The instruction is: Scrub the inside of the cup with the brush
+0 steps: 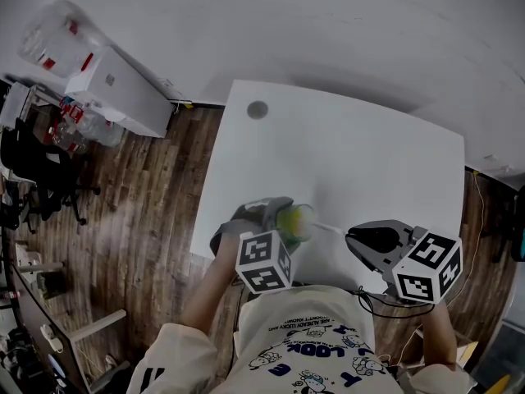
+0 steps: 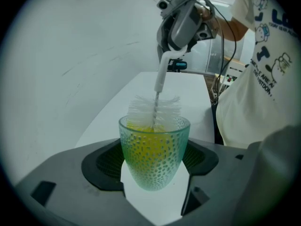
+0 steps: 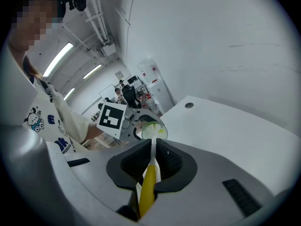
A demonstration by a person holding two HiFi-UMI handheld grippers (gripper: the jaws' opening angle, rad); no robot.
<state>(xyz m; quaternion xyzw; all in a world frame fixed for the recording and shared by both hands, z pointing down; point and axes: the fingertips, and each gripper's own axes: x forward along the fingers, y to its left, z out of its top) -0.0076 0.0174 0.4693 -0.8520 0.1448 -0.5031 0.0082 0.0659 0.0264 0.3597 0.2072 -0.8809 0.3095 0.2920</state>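
To scrub well, the brush should go deeper. Its white bristles sit only at the mouth of the cup, some of them splaying over the rim. I would push it down to the yellow bottom, then twist and stroke along the wall. The stem should stay centred so it does not lever the cup loose.

The left tool is clamped on the cup's lower wall and holds it above the near edge of the table. The right tool, beside the cup's mouth, is closed tight on the brush's yellow handle.
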